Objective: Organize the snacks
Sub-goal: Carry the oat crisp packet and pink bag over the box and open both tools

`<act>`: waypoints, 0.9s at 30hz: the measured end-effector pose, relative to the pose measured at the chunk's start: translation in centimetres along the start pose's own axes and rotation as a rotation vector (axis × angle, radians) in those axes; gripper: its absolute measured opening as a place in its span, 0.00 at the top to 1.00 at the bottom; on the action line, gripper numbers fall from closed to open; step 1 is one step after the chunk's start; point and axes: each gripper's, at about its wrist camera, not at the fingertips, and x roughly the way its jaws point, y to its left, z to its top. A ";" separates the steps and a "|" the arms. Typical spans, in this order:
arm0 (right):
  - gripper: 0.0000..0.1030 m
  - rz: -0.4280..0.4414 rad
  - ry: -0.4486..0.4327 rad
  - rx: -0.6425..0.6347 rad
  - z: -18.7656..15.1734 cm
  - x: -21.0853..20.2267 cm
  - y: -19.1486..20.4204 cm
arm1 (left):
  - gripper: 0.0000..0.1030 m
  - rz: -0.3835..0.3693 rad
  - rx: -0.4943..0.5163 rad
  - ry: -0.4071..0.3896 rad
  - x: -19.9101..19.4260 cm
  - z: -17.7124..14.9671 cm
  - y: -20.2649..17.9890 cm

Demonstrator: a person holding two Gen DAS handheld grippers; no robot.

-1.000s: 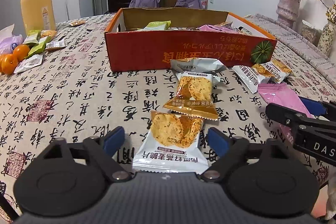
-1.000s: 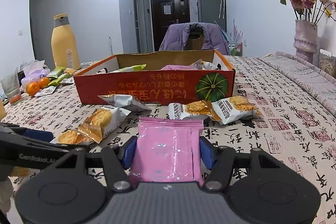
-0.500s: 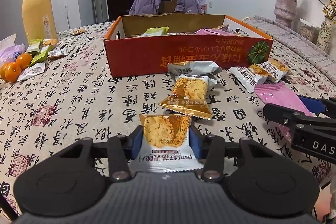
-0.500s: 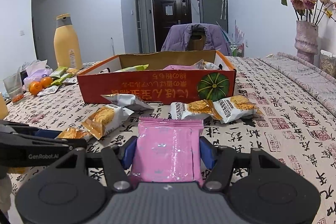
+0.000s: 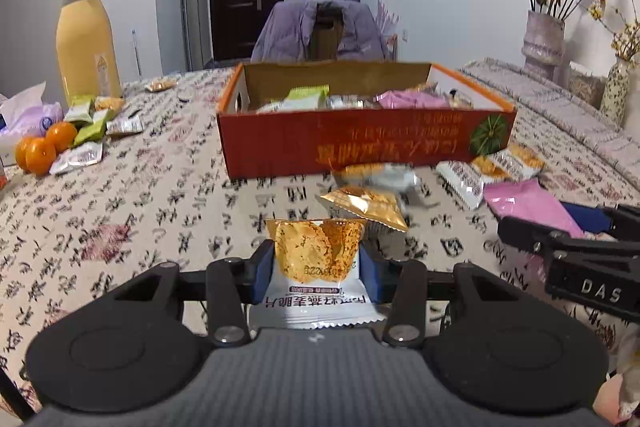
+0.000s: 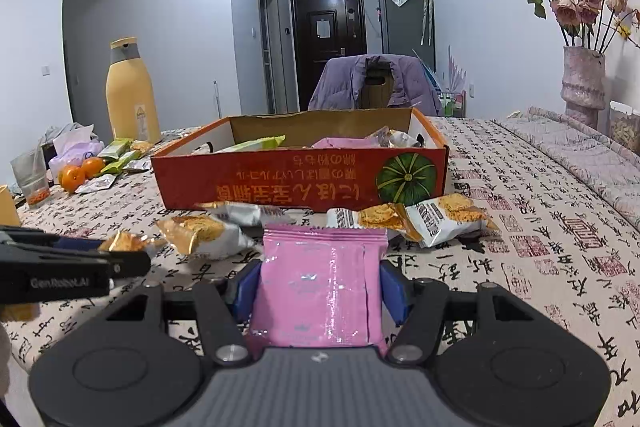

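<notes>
Pink packet [image 6: 320, 287], orange-red box [image 6: 304, 183]

I see loose snack packets [image 5: 362, 201] crowding twelve o'clock before the orange box [image 5: 360, 143], bare tablecloth [image 5: 140, 195] open at ten o'clock.

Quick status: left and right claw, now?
Left claw: closed on the oat crisp packet.
Right claw: closed on the pink packet.

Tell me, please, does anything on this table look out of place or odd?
Yes. Several snack packets lie loose in front of the orange box instead of inside, and more sit by the oranges. The box's print is upside down from here. Nothing looks spilled or torn.
</notes>
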 end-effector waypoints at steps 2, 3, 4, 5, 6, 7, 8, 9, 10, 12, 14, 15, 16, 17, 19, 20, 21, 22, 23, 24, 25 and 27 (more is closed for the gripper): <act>0.41 0.001 -0.008 -0.006 0.3 0.0 0.1 | 0.56 0.001 -0.002 -0.015 -0.2 0.4 0.1; 0.41 0.001 -0.011 -0.009 0.5 0.0 0.1 | 0.56 0.002 -0.004 -0.022 -0.2 0.7 0.1; 0.41 0.001 -0.015 -0.011 0.7 0.1 0.1 | 0.56 0.002 -0.005 -0.028 -0.2 0.9 0.0; 0.41 0.001 -0.020 -0.013 0.9 0.1 0.2 | 0.56 0.002 -0.005 -0.034 -0.2 1.2 0.1; 0.41 0.001 -0.023 -0.015 1.0 0.2 0.2 | 0.56 0.002 -0.005 -0.040 -0.2 1.5 0.0; 0.41 0.000 -0.028 -0.018 1.3 0.3 0.2 | 0.56 0.002 -0.004 -0.047 -0.2 1.8 0.0; 0.41 -0.001 -0.031 -0.021 1.5 0.3 0.2 | 0.56 0.002 -0.004 -0.055 -0.2 2.1 0.0; 0.41 -0.001 -0.035 -0.023 1.7 0.4 0.3 | 0.56 0.001 -0.004 -0.063 -0.2 2.4 0.0; 0.41 -0.001 -0.039 -0.026 2.0 0.6 0.3 | 0.56 0.001 -0.004 -0.071 -0.2 2.8 0.0; 0.41 -0.002 -0.048 -0.033 2.6 0.8 0.3 | 0.56 0.000 -0.006 -0.084 -0.2 3.3 -0.1; 0.41 -0.004 -0.055 -0.040 3.1 1.2 0.4 | 0.56 -0.001 -0.009 -0.093 0.0 3.9 -0.1; 0.41 -0.005 -0.059 -0.043 3.4 1.5 0.4 | 0.56 -0.002 -0.009 -0.098 0.2 4.2 -0.1; 0.41 -0.006 -0.062 -0.046 3.7 1.7 0.4 | 0.56 -0.002 -0.010 -0.101 0.4 4.5 -0.2; 0.41 -0.007 -0.065 -0.049 4.0 1.9 0.4 | 0.56 -0.003 -0.010 -0.104 0.5 4.8 -0.2; 0.41 -0.011 -0.071 -0.054 4.6 2.5 0.4 | 0.56 -0.005 -0.009 -0.112 0.9 5.5 -0.2; 0.41 -0.012 -0.074 -0.057 5.0 2.8 0.4 | 0.56 -0.005 -0.010 -0.117 1.1 5.8 -0.2; 0.41 -0.013 -0.078 -0.059 5.3 3.2 0.4 | 0.56 -0.007 -0.011 -0.122 1.4 6.2 -0.3; 0.41 -0.016 -0.081 -0.062 5.7 3.5 0.3 | 0.56 -0.008 -0.012 -0.126 1.6 6.6 -0.3; 0.41 -0.018 -0.084 -0.065 6.0 3.9 0.3 | 0.56 -0.008 -0.013 -0.130 1.8 7.0 -0.3; 0.41 -0.020 -0.086 -0.066 6.2 4.3 0.2 | 0.56 -0.008 -0.014 -0.135 2.1 7.4 -0.3; 0.41 -0.023 -0.089 -0.067 6.6 4.7 0.2 | 0.56 -0.008 -0.015 -0.139 2.3 7.8 -0.3; 0.41 -0.028 -0.095 -0.072 7.3 5.5 0.1 | 0.56 -0.009 -0.016 -0.148 2.9 8.6 -0.4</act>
